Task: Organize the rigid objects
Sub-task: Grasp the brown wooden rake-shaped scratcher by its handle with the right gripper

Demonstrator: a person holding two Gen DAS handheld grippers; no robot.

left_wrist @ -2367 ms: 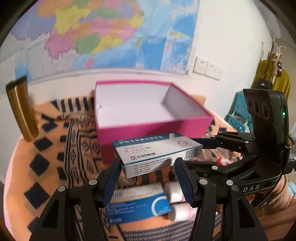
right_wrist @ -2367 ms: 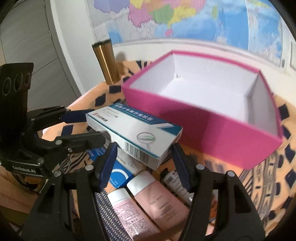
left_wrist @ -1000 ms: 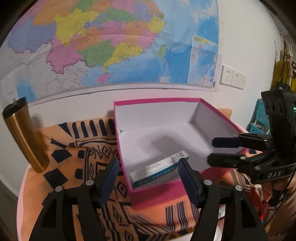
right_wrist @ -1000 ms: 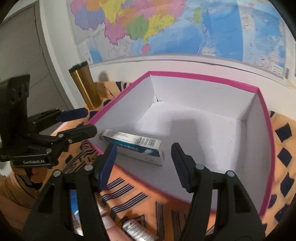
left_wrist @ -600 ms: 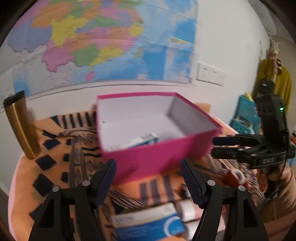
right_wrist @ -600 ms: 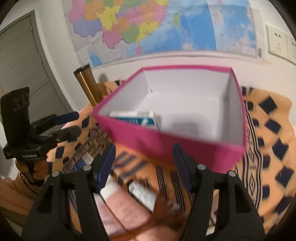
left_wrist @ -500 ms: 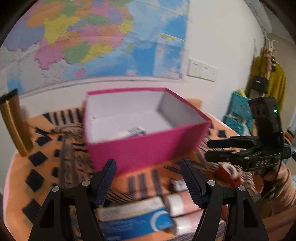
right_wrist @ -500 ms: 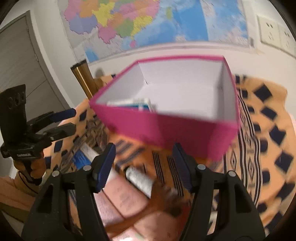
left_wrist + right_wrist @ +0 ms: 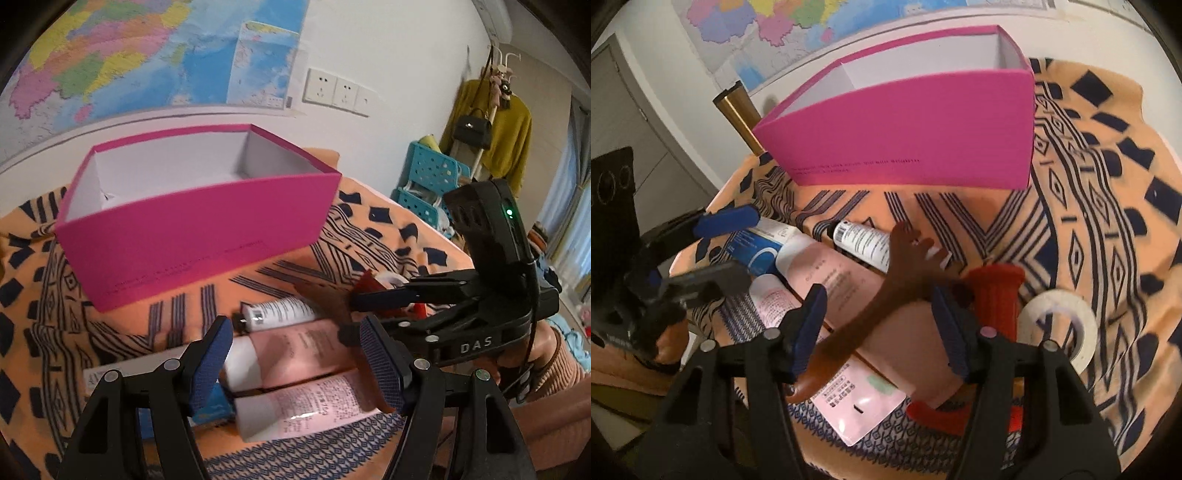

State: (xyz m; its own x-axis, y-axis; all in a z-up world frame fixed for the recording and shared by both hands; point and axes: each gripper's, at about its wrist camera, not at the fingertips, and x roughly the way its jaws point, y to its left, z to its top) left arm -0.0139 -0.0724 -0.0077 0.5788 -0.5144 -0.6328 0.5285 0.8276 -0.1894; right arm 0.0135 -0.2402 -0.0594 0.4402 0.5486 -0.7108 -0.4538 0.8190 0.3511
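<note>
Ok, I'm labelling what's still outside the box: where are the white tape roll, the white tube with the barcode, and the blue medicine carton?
White tape roll (image 9: 1057, 325): right wrist view, on its flat ring face.
White tube with the barcode (image 9: 862, 240): right wrist view, mid-body.
Blue medicine carton (image 9: 759, 250): right wrist view, on its blue top face.

The box (image 9: 916, 122) sits on the cloth (image 9: 1108, 206) at 12 o'clock, with the cup (image 9: 738, 114) behind it at 10. In front lie the tubes (image 9: 864, 240), the tape (image 9: 1056, 325) at 4 and a small box (image 9: 757, 247) at 8.
</note>
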